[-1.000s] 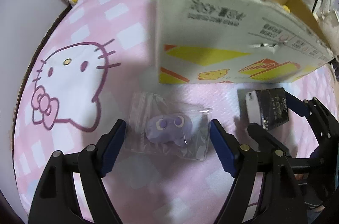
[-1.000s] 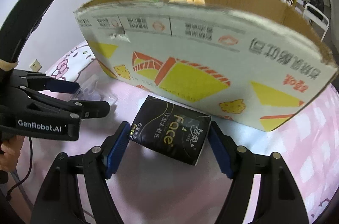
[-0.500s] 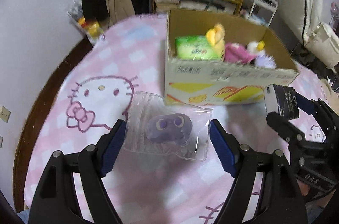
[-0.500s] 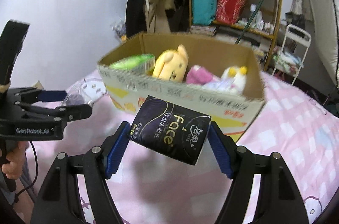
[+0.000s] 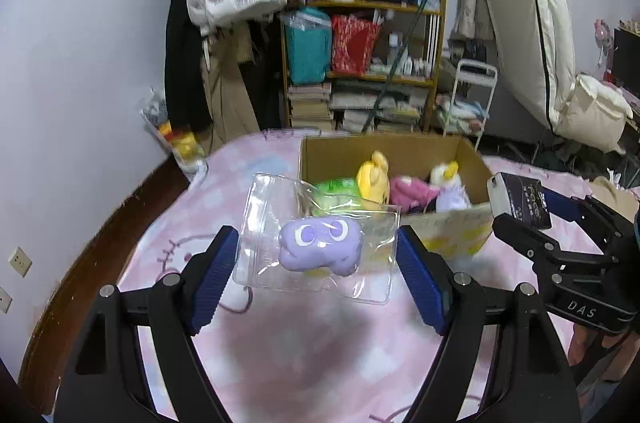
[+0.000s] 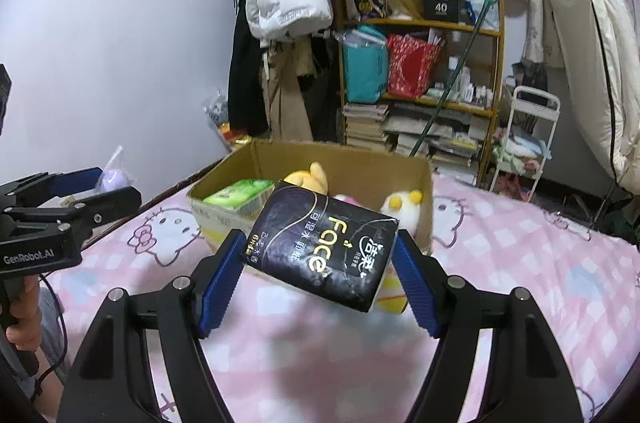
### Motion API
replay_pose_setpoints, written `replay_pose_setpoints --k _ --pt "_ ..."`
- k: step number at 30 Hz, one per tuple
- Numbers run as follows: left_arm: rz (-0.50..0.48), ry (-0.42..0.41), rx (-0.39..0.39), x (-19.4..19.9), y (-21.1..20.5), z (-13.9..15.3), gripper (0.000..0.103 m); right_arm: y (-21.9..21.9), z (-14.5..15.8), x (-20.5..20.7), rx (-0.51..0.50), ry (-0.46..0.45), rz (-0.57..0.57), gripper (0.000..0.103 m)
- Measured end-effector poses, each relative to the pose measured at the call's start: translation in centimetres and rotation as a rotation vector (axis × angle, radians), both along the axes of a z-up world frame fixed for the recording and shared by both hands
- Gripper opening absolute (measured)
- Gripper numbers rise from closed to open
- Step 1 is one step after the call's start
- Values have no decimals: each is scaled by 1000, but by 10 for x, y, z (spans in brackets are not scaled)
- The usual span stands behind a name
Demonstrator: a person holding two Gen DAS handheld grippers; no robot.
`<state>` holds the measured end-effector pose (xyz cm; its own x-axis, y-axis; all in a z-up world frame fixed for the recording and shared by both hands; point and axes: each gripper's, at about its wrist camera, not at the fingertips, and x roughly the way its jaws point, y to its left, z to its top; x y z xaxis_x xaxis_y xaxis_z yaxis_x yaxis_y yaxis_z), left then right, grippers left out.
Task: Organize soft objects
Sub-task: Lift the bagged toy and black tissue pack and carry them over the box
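A purple plush [image 5: 320, 245] sealed in a clear bag [image 5: 316, 243] hangs level between blue pads, and a black tissue pack [image 6: 324, 245], tilted down to its right, hangs likewise, both clear of the pink bed at 6 o'clock from the open box [image 6: 344, 163] of toys.

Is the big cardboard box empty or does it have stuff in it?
Not empty. The open-topped cardboard box holds a green tissue pack, a yellow plush, a pink plush and a white plush.
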<state>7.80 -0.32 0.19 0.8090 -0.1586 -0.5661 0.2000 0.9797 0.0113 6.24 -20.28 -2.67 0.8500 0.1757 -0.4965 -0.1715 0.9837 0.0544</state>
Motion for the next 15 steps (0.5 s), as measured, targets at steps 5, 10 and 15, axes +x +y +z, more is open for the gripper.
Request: replay_pose_setpoints --k 5,10,15 --pt "-7 -114 16 -4 -9 17 79 -10 13 5 16 -56 -14 78" --pt "-16 -172 17 7 -18 32 79 -21 22 20 40 -80 -35 78" --pt "-30 -206 33 25 -29 40 79 -34 27 36 81 -90 -44 78"
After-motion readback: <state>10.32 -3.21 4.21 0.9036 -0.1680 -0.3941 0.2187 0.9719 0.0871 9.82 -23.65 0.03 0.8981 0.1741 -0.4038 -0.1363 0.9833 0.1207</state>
